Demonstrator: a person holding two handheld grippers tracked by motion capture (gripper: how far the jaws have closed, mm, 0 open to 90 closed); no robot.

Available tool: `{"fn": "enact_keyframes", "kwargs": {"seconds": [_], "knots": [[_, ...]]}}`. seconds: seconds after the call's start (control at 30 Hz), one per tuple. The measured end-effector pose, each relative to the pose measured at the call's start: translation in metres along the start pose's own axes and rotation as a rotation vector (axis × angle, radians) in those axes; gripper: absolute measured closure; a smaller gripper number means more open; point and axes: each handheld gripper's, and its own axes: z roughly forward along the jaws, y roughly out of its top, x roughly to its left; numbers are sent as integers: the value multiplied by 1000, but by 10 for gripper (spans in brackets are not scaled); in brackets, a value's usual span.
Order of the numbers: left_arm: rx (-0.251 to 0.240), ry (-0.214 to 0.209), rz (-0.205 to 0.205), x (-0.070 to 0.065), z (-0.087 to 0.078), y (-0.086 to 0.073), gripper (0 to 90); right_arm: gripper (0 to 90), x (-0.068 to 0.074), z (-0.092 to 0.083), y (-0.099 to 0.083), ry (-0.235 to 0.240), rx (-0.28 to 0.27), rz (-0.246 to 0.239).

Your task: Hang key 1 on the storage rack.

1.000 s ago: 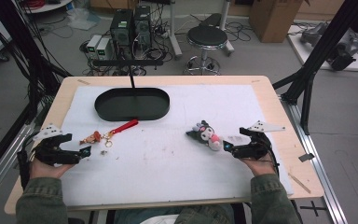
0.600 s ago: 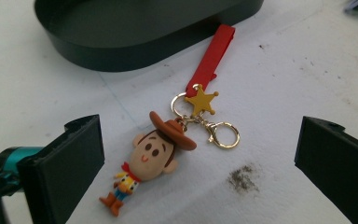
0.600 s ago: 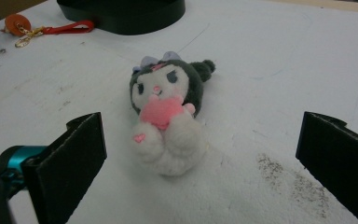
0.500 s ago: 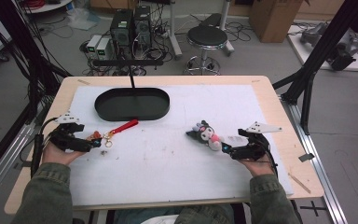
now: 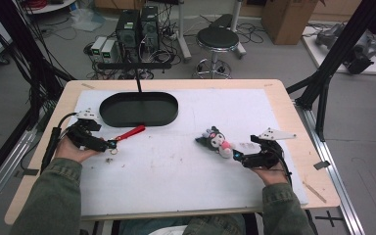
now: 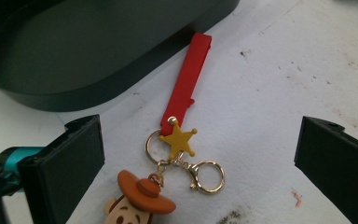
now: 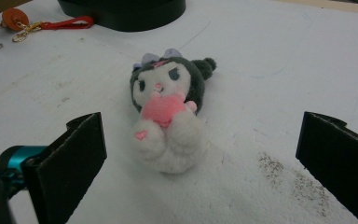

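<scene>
1. One keychain point(image 6: 175, 154) lies on the white mat at lower centre of the left gripper view: one red strap, one yellow star, two gold rings with a clasp, one brown-hatted figure cut off by the bottom edge
2. The left gripper point(image 6: 198, 154) has its jaws spread wide, one at each side of the frame, holding nothing; the keychain sits between them, touching neither
3. One black oval tray point(image 5: 108, 111) sits at upper left of the high view; the strap's far end lies just beside its wall
4. One plush point(image 7: 170, 116) lies on the mat at centre of the right gripper view, dark-hooded, with one pink heart on its front
5. The right gripper point(image 7: 200, 158) is also released, its two jaws well apart, the plush between and just beyond them
6. Two hands point(image 5: 73, 149) hold the two grippers at lower left and lower right of the high view
</scene>
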Motion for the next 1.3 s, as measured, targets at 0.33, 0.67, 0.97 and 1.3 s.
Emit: {"fn": "enact_keyframes", "kwargs": {"seconds": [0.33,0.67,0.97,1.3], "knots": [[54,-61,24,-2,23,9,30,5,1,0,0,-11,14,-4],[66,-112,12,8,36,7,80,5,-1,1,0,-15,16,-2],[140,-107,71,1,56,20,92,5,-1,2,0,-14,21,-7],[195,-146,55,6,77,31,233,5,-2,0,-1,-13,17,-6]]}}
